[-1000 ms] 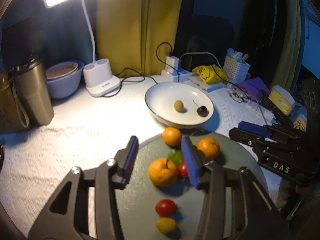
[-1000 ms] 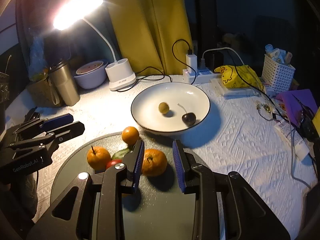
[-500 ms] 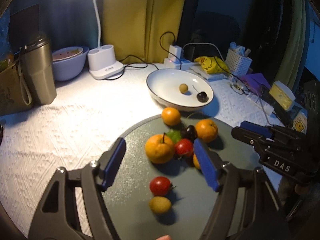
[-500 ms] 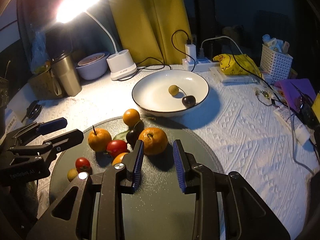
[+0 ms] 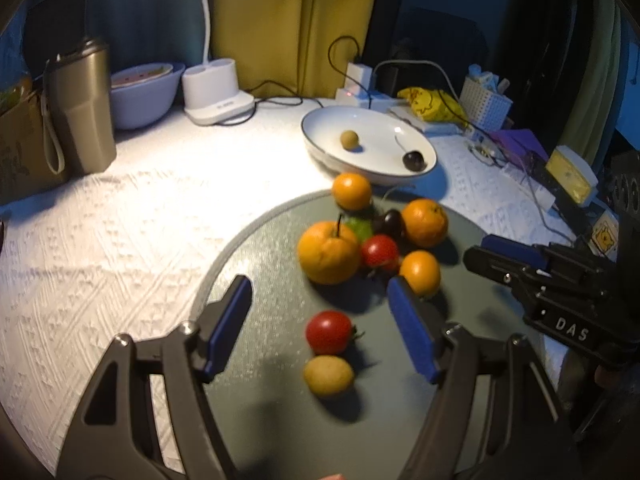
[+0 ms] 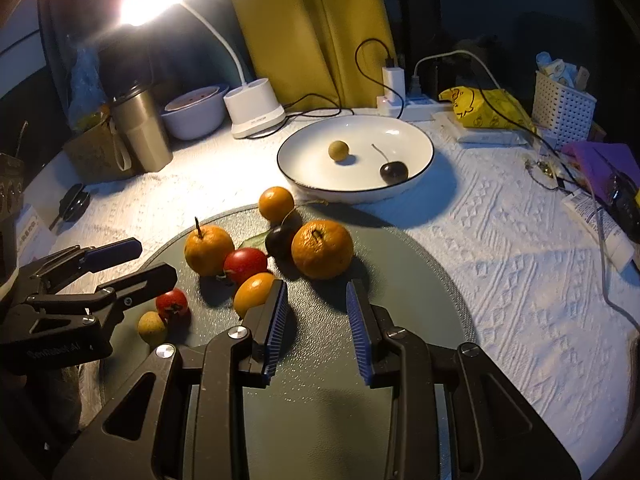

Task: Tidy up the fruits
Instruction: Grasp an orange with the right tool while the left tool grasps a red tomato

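Both my grippers over the fruit mat, nothing held.
L view: my left gripper (image 5: 320, 332) jaws wide, cherry tomato (image 5: 329, 331) between on grey mat (image 5: 256, 264). R view: my right gripper (image 6: 317, 312) jaws open, tangerine (image 6: 322, 249) just ahead; white bowl (image 6: 416, 140) holds cherry (image 6: 393, 172).

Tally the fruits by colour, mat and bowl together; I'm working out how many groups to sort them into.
Orange fruits: 4
Red tomatoes: 2
Dark cherries: 2
Tan-yellow fruits: 2
Total: 10
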### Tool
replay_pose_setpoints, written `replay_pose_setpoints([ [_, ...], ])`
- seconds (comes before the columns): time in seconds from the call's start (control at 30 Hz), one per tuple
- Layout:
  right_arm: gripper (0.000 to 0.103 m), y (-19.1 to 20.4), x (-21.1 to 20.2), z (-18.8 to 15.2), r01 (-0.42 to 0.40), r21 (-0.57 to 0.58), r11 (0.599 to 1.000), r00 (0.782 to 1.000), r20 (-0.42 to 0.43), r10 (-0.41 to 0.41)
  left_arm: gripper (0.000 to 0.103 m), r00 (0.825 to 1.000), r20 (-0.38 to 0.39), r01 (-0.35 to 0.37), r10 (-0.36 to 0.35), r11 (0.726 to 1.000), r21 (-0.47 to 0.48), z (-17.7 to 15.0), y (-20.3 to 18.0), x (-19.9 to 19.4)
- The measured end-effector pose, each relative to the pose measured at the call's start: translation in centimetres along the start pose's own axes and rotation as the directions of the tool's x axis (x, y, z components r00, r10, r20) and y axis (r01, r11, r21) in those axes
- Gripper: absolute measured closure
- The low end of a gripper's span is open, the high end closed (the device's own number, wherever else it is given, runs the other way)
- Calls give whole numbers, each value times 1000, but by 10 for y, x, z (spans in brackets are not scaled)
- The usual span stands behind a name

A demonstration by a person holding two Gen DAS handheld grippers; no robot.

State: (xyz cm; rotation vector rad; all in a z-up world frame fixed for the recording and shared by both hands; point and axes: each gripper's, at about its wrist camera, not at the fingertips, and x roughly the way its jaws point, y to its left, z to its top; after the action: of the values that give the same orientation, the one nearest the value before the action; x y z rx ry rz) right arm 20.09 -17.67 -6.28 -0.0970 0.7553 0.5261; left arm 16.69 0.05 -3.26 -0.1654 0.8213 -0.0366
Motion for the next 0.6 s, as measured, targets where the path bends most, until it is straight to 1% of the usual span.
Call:
replay_pose_setpoints([
  [0.23,70,5,7,-9,-39,4,999,999,-30,40,31,999,-36,-24,25,999,25,-10,-2,10],
  [0.37,70,10,2,-8,-61,1,998,998,-13,61,32,998,-51,-25,27,999,46,-14,-3,15],
  [0.4,70,12,0,-7,-67,0,998,998,-7,67,34,998,-54,-25,27,999,48,-15,-3,16],
  [0.43,70,13,-1,-7,-73,-1,997,997,-4,73,43,998,-57,-26,29,998,52,-16,-4,16],
  [0.47,70,14,-1,-6,-79,-1,997,997,-2,79,45,998,-63,-26,29,998,53,-17,-4,17],
  [0.6,69,23,1,-5,-100,-11,995,995,-6,100,46,998,-67,-9,13,998,60,-20,-7,16],
])
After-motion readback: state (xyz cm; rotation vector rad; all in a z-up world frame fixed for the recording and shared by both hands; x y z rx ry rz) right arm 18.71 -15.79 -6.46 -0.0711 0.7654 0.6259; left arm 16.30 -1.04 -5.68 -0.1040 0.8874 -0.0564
